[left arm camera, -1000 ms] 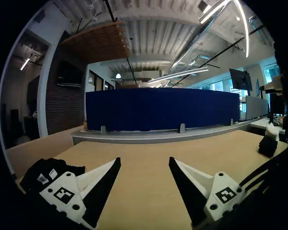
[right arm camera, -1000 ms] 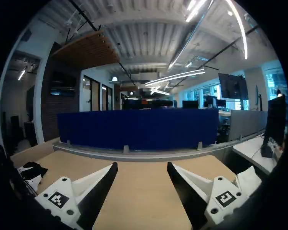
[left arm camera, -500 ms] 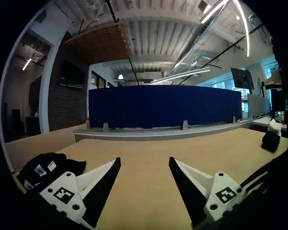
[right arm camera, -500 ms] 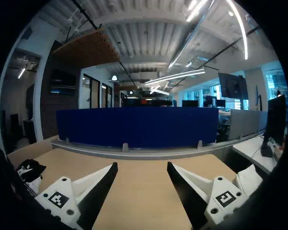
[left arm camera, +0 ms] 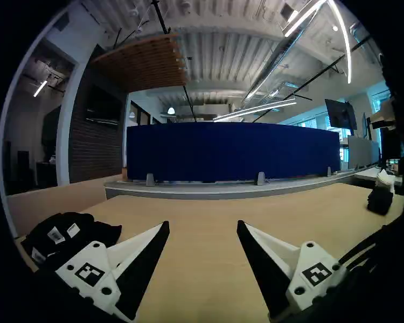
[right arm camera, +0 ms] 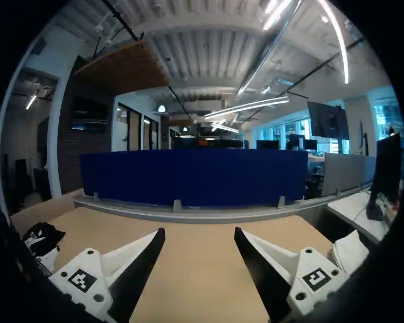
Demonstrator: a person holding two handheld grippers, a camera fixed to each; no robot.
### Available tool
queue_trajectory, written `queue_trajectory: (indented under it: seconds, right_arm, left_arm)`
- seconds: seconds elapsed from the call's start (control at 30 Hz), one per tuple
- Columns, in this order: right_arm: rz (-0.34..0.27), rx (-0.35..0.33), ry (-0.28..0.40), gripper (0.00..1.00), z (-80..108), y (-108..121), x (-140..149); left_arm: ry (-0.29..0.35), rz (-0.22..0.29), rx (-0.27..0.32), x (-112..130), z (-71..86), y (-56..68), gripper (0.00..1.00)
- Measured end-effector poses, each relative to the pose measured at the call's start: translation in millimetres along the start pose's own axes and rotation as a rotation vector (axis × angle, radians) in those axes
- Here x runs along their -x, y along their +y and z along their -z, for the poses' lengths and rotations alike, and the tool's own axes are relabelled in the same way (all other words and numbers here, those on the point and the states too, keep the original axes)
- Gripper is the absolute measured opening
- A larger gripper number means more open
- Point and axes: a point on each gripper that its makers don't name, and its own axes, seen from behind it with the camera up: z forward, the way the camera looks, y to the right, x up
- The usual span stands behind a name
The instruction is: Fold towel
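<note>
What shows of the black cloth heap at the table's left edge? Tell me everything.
The black cloth heap lies crumpled and unfolded at the left edge of the tan table. It looks like soft dark fabric bunched in rounded lumps, with a few small white tags on top. It rests on the tabletop beside one finger of the open left hand-held gripper; whether they touch cannot be told.

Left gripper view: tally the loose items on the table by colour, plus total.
Black cloth bundles: 2
White item, on top of the right-hand bundle, too small to identify: 1
Total: 3
</note>
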Motion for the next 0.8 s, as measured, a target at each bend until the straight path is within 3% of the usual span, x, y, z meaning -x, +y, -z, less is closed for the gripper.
queue_trajectory:
  seconds: [0.27,0.47,0.8]
  right_arm:
    - [-0.022,0.006,0.017,1.0,4.6,4,-2]
    - [-0.025,0.018,0.05,1.0,10.6,14,-20]
    - [-0.003,0.067,0.106,1.0,14.9,56,-32]
  left_arm:
    - [-0.001,0.0,-0.001,-1,0.4,0.2,0.93]
    - [-0.001,0.001,-0.001,-1,1.1,1.0,0.93]
    - [-0.001,0.001,-0.002,-2,0.9,2.4,0.93]
